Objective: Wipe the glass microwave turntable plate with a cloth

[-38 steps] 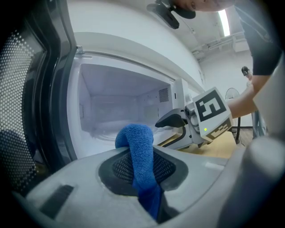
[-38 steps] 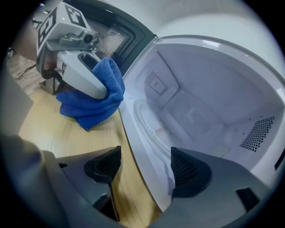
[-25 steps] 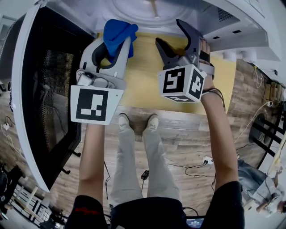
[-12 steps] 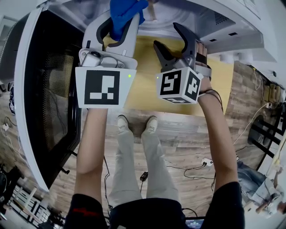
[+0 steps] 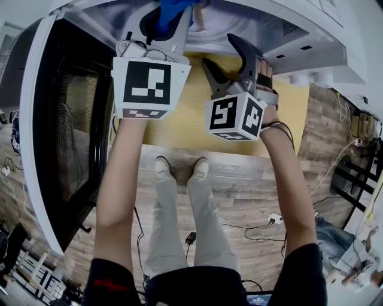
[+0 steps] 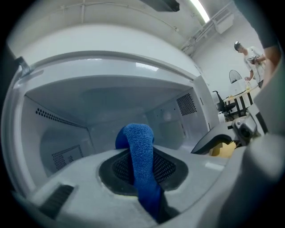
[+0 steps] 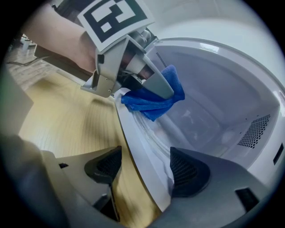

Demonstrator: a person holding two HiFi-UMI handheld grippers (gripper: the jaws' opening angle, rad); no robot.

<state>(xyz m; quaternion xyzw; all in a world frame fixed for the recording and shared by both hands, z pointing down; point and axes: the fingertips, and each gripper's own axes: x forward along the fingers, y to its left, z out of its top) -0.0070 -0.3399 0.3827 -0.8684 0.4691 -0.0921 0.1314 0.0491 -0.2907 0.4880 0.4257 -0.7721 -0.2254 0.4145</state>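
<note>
A blue cloth is pinched in my left gripper, which reaches into the open microwave's cavity. In the left gripper view the cloth stands up between the shut jaws. The right gripper view shows the cloth hanging just over the rim of the glass turntable plate inside the oven; I cannot tell if they touch. My right gripper is open and holds nothing. Its jaws straddle the microwave's white front lip, one pad over the counter, the other inside the cavity.
The microwave door stands wide open on the left. A pale wooden counter lies under both grippers. Cables trail across the wood floor below, beside the person's legs. The cavity's side wall has vent holes.
My left gripper has carried the cloth forward from the counter edge into the microwave cavity. The right gripper has shifted only slightly toward the opening and stays open.
</note>
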